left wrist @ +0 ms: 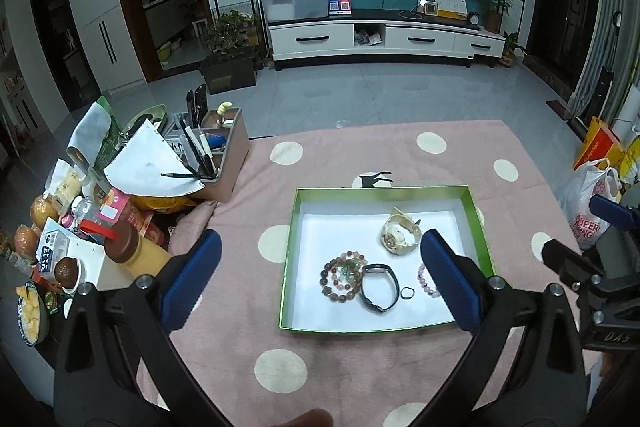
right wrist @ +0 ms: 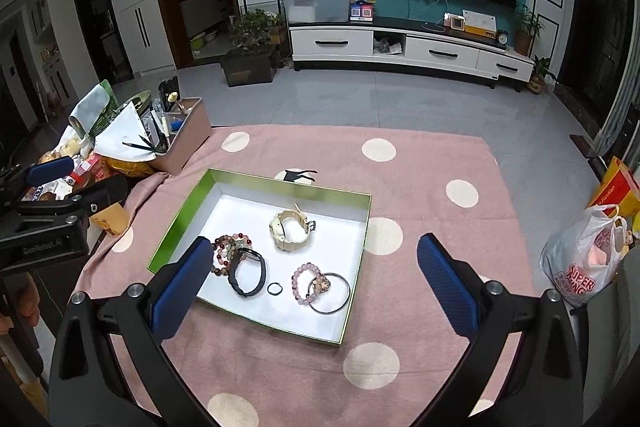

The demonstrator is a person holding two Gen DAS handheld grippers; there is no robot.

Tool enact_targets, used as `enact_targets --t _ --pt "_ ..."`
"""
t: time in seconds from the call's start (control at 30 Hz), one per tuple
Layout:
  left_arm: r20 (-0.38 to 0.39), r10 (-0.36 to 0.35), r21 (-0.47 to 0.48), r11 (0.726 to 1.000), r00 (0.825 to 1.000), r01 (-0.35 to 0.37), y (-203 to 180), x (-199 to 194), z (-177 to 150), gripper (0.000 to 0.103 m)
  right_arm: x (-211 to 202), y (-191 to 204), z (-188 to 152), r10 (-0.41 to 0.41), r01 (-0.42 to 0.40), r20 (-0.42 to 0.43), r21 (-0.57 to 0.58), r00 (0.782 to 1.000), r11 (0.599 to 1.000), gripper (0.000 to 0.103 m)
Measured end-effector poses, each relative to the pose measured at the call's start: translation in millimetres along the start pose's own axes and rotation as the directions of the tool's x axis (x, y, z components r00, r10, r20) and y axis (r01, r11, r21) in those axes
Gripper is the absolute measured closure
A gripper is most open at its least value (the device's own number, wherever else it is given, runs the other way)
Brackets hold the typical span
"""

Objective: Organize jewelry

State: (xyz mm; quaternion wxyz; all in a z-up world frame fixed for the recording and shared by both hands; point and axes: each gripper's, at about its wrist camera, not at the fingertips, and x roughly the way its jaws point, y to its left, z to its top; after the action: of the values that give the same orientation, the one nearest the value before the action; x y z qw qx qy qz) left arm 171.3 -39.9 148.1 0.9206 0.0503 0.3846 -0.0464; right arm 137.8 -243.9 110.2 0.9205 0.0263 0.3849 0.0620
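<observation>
Above the green-rimmed tray (left wrist: 478,227) of jewelry, both claws (left wrist: 320,255) (right wrist: 314,259) hang wide apart, tilted downward, empty.

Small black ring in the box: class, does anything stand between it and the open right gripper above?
Nothing visible does. The ring lies bare on the box floor, apart from its neighbours, below the right gripper.

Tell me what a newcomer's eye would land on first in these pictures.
First, the shallow green-rimmed box with a white floor, sitting on the pink cloth with cream polka dots. Inside it lie a cream wristwatch toward the back, a black fitness band beside a reddish-brown beaded bracelet, and a thin metal bangle overlapping a pink beaded bracelet. Both blue-padded grippers, left and right, hang open above, holding nothing.
</observation>
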Motion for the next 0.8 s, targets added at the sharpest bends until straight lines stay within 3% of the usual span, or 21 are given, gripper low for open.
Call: enact_targets --t 0.8 --pt "-0.040 0.020 -0.019 1.000 0.999 -0.021 1 21 0 0.002 19 3 -3 -0.001 0.001 -0.026 -0.005 1.000 1.000 0.001"
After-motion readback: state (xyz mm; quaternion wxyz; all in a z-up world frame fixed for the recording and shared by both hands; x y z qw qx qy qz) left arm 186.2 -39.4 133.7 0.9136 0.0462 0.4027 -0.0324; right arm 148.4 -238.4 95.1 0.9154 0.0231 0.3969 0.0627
